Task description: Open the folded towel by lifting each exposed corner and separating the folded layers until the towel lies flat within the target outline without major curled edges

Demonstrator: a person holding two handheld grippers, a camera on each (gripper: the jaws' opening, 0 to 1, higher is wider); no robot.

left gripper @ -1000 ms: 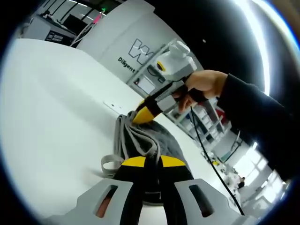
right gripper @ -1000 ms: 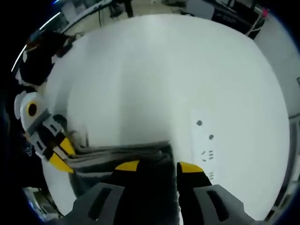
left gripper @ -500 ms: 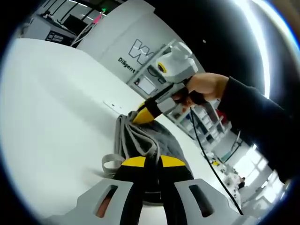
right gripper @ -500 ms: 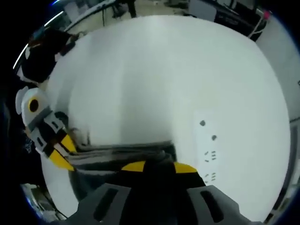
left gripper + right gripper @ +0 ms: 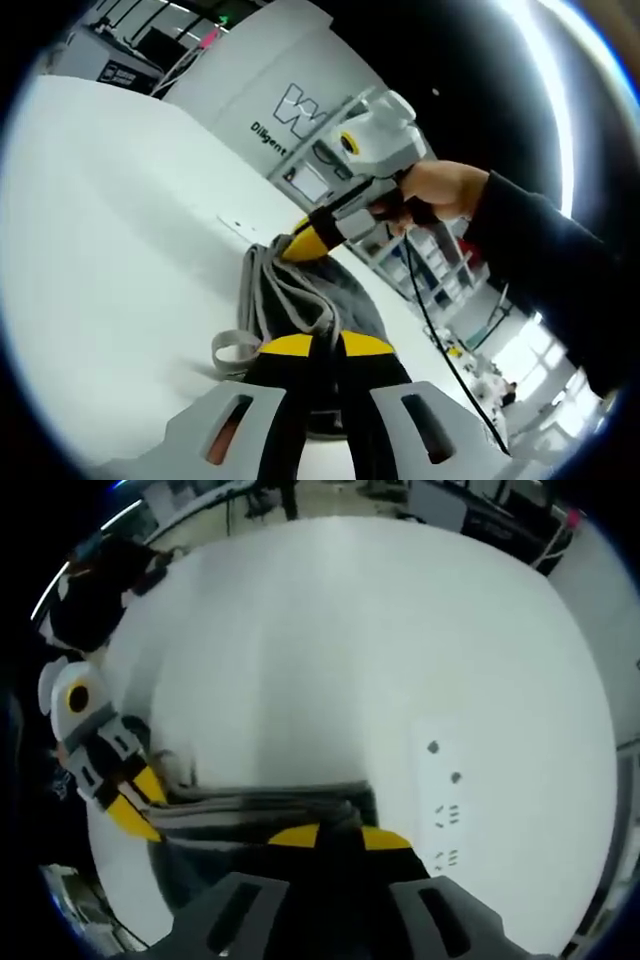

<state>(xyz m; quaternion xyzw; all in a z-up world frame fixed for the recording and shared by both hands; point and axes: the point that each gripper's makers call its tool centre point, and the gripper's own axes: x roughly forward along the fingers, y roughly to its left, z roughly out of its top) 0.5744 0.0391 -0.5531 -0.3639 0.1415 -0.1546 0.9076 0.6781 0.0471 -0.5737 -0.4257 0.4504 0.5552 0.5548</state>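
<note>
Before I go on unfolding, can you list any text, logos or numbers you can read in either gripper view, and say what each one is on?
"W": large outlined letter, cut off by the right gripper, on the white wall in the left gripper view.
"Diligent": smaller dark word under it on the same wall; the rest is hidden.
Small dark marks on the white table, beside the towel in the right gripper view: too small to read.

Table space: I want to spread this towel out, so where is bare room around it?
Bare white table stretches beyond the towel, up to the small dark marks. It is crowded at the towel itself, where the left gripper and right gripper both pinch it.
</note>
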